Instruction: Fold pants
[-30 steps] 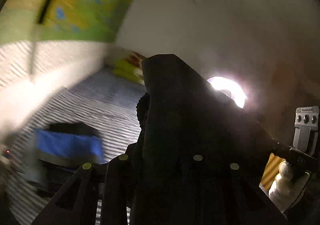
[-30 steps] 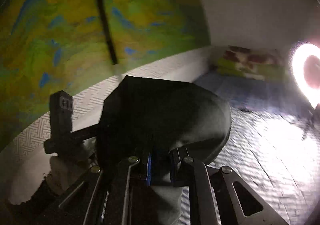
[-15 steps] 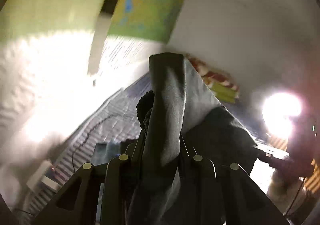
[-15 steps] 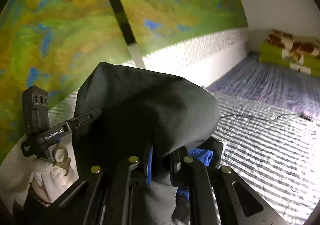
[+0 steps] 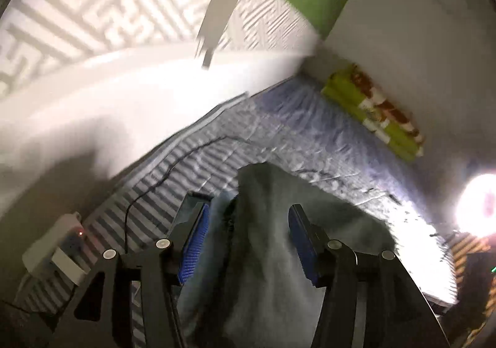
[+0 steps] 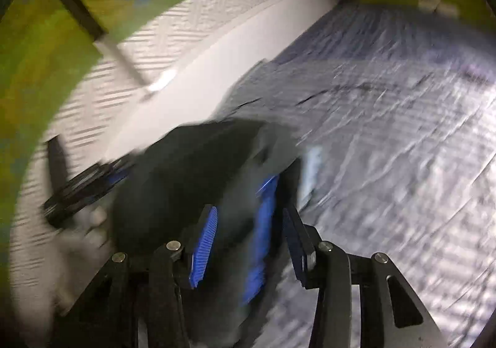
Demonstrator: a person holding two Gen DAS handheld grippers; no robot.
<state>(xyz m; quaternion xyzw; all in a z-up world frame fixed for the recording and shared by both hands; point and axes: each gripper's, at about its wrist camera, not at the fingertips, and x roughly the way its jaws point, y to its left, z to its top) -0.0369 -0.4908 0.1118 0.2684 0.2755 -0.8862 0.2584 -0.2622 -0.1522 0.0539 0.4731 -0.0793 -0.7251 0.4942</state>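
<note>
The dark grey pants [image 5: 266, 270] hang in a bunch between the blue pads [image 5: 195, 242] of my left gripper [image 5: 246, 208], low over the striped bed sheet [image 5: 279, 143]. Its jaws are opening and the pads stand apart from the cloth. In the blurred right wrist view the pants [image 6: 186, 187] sit between the fingers of my right gripper [image 6: 249, 211], whose jaws are also opening, pads clear of the fabric. The left gripper [image 6: 77, 187] shows there at the left, held by a gloved hand [image 6: 90, 224]. A blue cloth [image 6: 263, 224] streaks under the pants.
A white power block [image 5: 55, 248] with a red light and a black cable [image 5: 161, 174] lies at the sheet's left edge. A green patterned folded blanket [image 5: 372, 112] rests against the far wall. A bright lamp [image 5: 477, 205] glares at the right. A white patterned wall panel [image 5: 124, 22] borders the bed.
Both grippers have swung down toward the bed with the pants. Their jaws, shut on the cloth before, now stand apart, and the fabric has dropped lower between them.
</note>
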